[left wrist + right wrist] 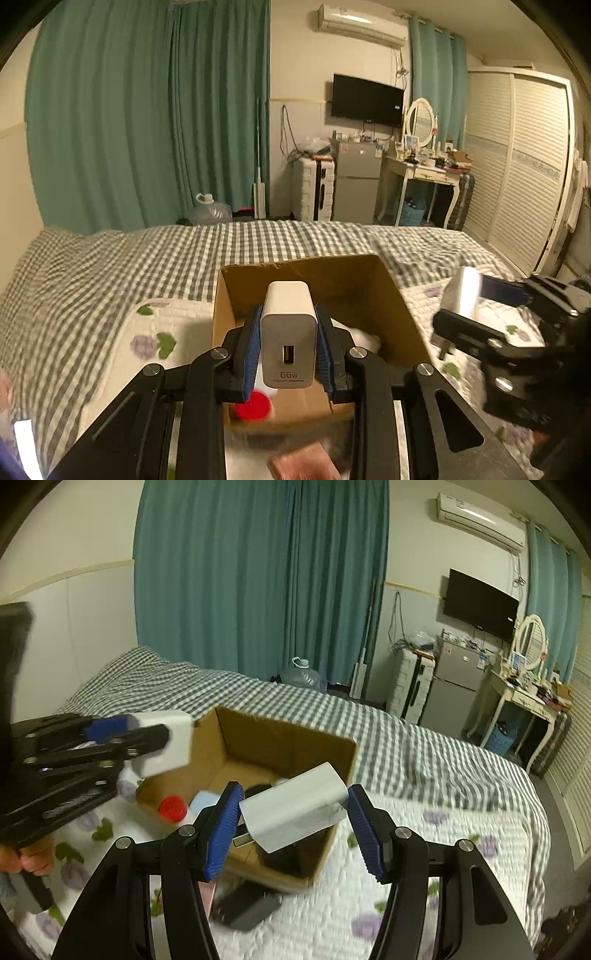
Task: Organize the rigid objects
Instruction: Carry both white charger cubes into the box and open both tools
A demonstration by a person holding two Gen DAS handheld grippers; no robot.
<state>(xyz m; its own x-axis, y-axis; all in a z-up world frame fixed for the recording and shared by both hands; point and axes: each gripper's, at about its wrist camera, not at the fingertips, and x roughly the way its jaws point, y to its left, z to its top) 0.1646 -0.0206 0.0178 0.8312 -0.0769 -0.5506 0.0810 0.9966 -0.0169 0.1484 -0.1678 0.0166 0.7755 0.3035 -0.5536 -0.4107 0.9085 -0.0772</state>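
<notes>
Two chargers are up over the box [388,295], one per gripper, presumably so each can be dropped straight in. The left gripper [289,354] has its jaws closed on a white 66W charger [288,332], pads pressed flat to its two sides, USB port facing the camera; the charger hangs above the near part of the box opening.

The right gripper [291,823] carries a second charger [295,812], tilted, prongs toward the left pad. Its left pad touches the plug end, but a small gap shows at the right pad, so the jaws look partly open; I cannot tell whether the charger is held or just let go. It sits between the jaws, over the box's near right corner.

Inside the box lie a red cap [171,808] and some dark items. The box rests on the bed [406,746], with a dark block [245,908] just outside its near wall.
</notes>
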